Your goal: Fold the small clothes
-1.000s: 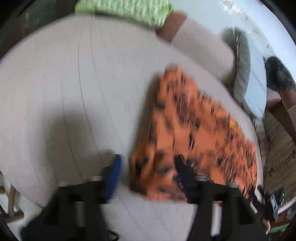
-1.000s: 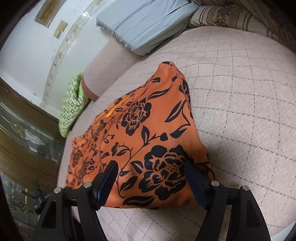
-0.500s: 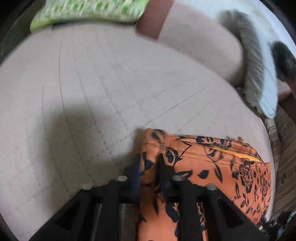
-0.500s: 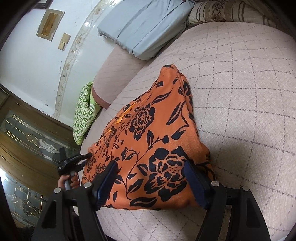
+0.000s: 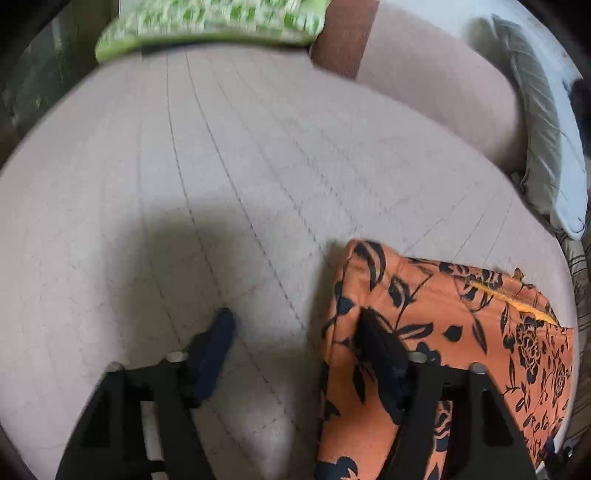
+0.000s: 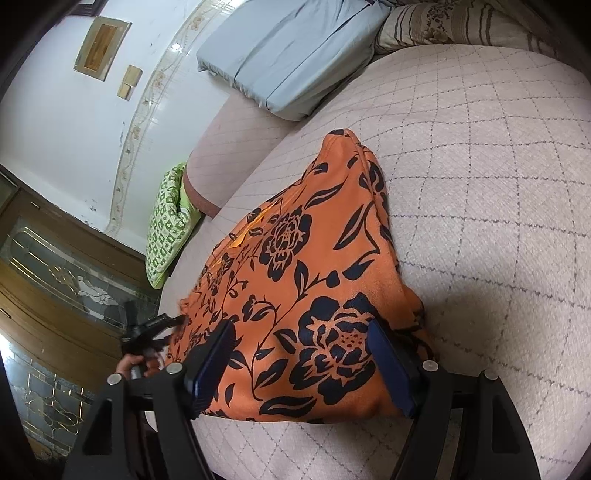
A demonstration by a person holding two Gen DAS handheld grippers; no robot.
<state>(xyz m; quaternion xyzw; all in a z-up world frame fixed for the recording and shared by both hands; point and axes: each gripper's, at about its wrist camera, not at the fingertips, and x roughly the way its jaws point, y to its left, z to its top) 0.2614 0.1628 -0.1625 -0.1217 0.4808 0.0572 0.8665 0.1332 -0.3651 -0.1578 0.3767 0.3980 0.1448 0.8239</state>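
Observation:
An orange cloth with black flowers lies folded on the quilted beige bed. In the left wrist view its corner fills the lower right. My left gripper is opening: its right finger rests on the cloth's edge, its left finger is over bare bed, and no pad presses the cloth. My right gripper stands open and wide over the cloth's near end, one finger on either side of a big flower. From the right wrist view, the left gripper shows at the cloth's far-left corner.
A green patterned pillow lies at the bed's far side, beside a beige bolster. A grey-blue pillow and a striped cushion sit at the head. A wooden door with glass panels stands beyond the bed's left edge. A hand holds the left gripper.
The left gripper swept to the cloth's corner, shut on its edge half a second ago, and has now spread its fingers off it. The right gripper has stayed where it was.

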